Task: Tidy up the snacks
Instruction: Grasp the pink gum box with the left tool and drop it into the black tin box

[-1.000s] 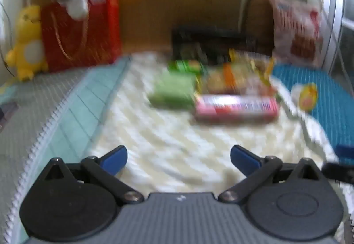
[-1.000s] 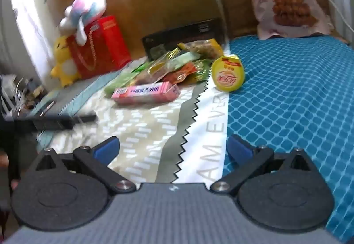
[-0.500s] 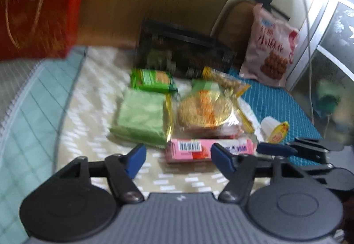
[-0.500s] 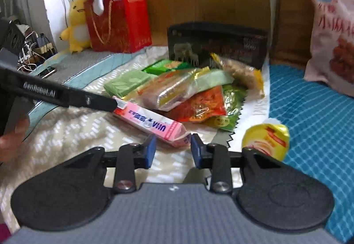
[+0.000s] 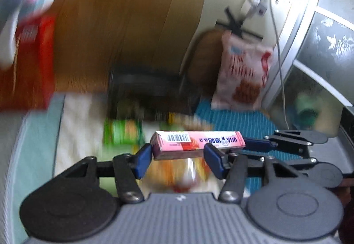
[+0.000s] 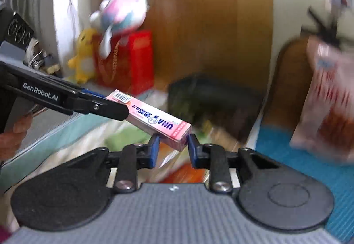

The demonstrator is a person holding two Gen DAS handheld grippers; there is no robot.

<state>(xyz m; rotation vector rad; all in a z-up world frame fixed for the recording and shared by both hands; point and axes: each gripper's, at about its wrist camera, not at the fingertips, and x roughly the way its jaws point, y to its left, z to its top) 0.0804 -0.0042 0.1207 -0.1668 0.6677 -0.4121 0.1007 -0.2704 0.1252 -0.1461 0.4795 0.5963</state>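
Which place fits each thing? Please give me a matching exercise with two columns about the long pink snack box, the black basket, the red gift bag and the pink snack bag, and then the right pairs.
Things:
1. long pink snack box
2. black basket
3. red gift bag
4. pink snack bag

Places:
A. leaning against the brown chair back
B. under the pink plush toy
C. lifted, with a gripper at each end
D. on the bed, by the wooden board, behind the snacks

Pairs: 1-C, 2-D, 3-B, 4-A
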